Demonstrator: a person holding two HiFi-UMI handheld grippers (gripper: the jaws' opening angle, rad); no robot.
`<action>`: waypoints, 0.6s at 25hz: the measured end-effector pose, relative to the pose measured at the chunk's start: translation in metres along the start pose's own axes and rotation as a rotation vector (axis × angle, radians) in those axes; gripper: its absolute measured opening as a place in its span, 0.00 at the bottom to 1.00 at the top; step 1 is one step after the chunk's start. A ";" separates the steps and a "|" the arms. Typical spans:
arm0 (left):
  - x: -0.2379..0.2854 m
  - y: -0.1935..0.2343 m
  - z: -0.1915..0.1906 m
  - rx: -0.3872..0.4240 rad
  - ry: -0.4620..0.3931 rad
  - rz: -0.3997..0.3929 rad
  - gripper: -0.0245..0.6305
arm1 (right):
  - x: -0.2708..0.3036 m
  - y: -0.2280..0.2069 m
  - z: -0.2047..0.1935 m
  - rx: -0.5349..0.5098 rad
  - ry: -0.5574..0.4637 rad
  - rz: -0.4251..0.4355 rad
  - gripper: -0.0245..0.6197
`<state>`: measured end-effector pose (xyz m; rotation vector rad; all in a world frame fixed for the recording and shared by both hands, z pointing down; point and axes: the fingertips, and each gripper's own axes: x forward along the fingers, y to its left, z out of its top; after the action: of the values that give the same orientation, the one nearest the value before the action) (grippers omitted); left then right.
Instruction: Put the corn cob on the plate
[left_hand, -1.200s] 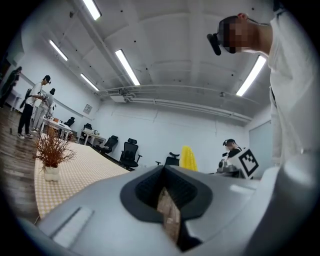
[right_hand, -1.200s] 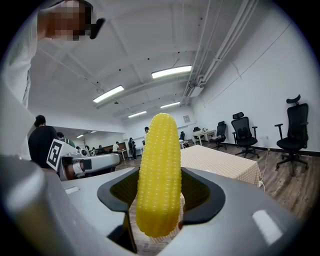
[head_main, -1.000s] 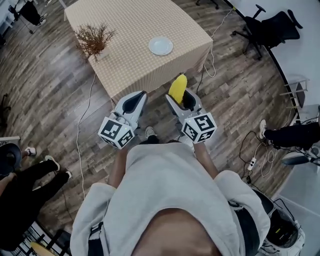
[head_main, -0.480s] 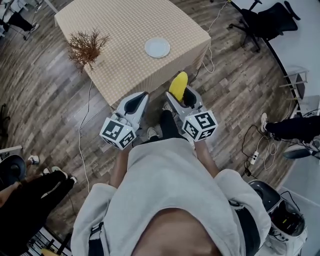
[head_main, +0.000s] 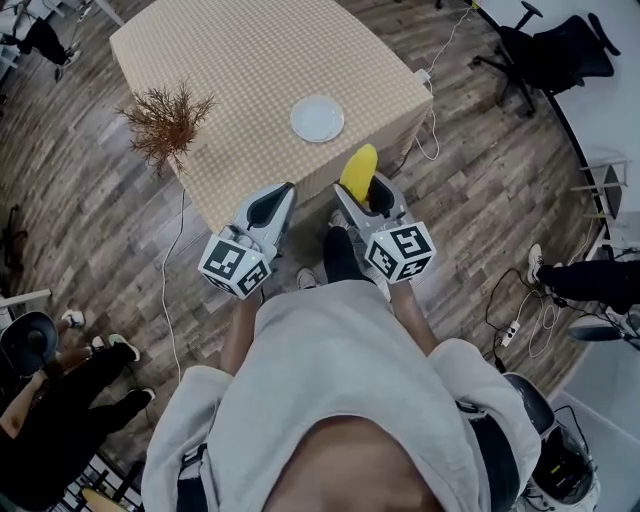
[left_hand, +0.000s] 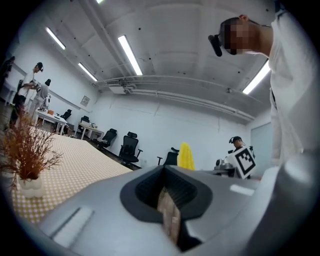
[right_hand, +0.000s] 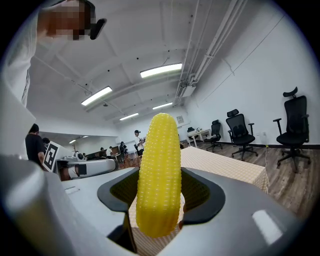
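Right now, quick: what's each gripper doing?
Left gripper: closed, nothing in it.
Right gripper: closed on the corn cob.

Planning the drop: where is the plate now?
Head view: the plate sits on the checked table near its right edge, just ahead of the corn cob.

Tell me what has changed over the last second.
The person has stepped toward the table: its near edge and the plate lie closer to the right claw and left claw in the head view. Nothing was grasped or let go. The right claw stays shut on the corn cob, the left claw shut and empty; plate and dried plant keep their places on the table.
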<state>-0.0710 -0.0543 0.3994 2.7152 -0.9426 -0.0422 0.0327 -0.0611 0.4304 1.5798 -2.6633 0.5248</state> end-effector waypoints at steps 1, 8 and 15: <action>0.010 0.006 0.003 0.004 0.001 0.005 0.05 | 0.008 -0.009 0.004 0.002 -0.002 0.006 0.43; 0.078 0.043 0.033 0.028 -0.017 0.059 0.05 | 0.063 -0.062 0.043 -0.005 -0.016 0.065 0.43; 0.126 0.072 0.047 0.037 -0.032 0.131 0.05 | 0.107 -0.105 0.072 -0.015 -0.019 0.134 0.43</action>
<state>-0.0204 -0.1964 0.3802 2.6864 -1.1390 -0.0428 0.0817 -0.2187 0.4105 1.4167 -2.7949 0.4935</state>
